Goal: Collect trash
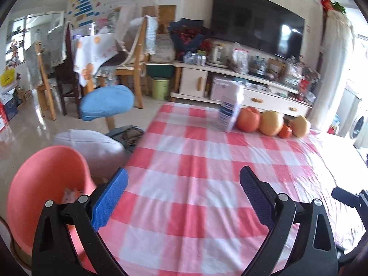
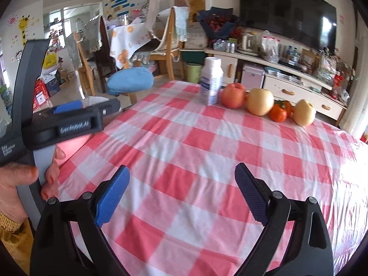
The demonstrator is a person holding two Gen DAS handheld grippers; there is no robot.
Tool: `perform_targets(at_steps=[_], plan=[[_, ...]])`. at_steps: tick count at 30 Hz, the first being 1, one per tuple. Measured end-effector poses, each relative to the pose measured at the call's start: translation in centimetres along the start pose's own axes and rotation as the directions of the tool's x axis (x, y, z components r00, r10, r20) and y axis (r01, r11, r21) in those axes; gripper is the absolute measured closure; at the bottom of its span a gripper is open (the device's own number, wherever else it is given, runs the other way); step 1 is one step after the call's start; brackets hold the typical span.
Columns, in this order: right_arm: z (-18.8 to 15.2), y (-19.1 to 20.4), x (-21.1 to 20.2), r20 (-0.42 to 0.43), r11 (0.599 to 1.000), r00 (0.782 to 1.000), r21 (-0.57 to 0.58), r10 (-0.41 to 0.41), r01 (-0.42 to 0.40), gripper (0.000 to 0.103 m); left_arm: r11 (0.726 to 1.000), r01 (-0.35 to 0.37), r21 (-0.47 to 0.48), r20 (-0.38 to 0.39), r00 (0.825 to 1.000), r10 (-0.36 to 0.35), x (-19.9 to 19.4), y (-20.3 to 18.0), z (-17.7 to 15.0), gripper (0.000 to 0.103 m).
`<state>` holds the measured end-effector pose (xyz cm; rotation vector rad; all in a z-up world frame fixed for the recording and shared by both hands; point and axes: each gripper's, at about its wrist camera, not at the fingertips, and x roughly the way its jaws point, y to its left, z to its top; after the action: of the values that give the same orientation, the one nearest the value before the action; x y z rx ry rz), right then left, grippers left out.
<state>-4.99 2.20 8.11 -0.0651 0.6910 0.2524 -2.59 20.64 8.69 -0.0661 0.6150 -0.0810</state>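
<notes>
A white and blue milk carton (image 2: 211,83) stands upright at the far edge of the red checked tablecloth (image 2: 195,161); it also shows in the left wrist view (image 1: 230,108). A pink bin (image 1: 46,184) with some wrappers inside sits off the table's left edge. My left gripper (image 1: 184,197) is open and empty, low over the table's left side next to the bin. My right gripper (image 2: 181,193) is open and empty over the near middle of the table. The left gripper's body (image 2: 69,124) shows at the left of the right wrist view, held by a hand.
Beside the carton stand an apple (image 2: 233,95), a yellow pear (image 2: 261,101), a small orange (image 2: 278,113) and another pear (image 2: 303,112). A blue cushioned stool (image 1: 107,102) and wooden chairs stand beyond the table's left. A TV cabinet (image 1: 241,87) lines the back.
</notes>
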Motion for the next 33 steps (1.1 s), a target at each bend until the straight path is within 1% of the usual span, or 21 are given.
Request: perform_targets(at_steps=[9,16,19,24,31,33], plan=[[-2.0,-4.4,-2.5,0.022,0.996,0.997,0.053,-0.071,0.069,0.01,0.995,0.069,0.075,-0.017,0.998,-0.068,-1.0,-4.9,-1.6,0.006],[-3.0,-7.2,-4.2,0.051,0.99,0.992,0.085,-0.114,0.109,0.01,0.992,0.108,0.07,-0.011,0.994,-0.107,-2.3,-7.5,-2.3,0.006],[-3.2,-8.4,-5.3,0.073,0.987,0.989,0.105,-0.13,0.122,0.01,0.991,0.105,0.079,0.004,0.994,-0.105,-3.0,-8.7,-2.4,0.006],[-3.2,-10.1,-7.2,0.119,0.98,0.978,0.121,-0.17,0.155,0.01,0.99,0.078,0.117,0.036,0.996,-0.083,-4.3,-10.8,-1.8,0.006],[-2.8,-12.3,-9.7,0.179,0.967,0.956,0.147,-0.231,0.206,0.01,0.986,0.085,0.145,0.081,0.992,-0.097,-6.3,-13.7,-0.9,0.006],[-2.8,-12.8,-10.3,0.192,0.965,0.951,0.154,-0.241,0.213,0.01,0.985,0.067,0.161,0.101,0.991,-0.084,-6.9,-14.7,-0.5,0.006]])
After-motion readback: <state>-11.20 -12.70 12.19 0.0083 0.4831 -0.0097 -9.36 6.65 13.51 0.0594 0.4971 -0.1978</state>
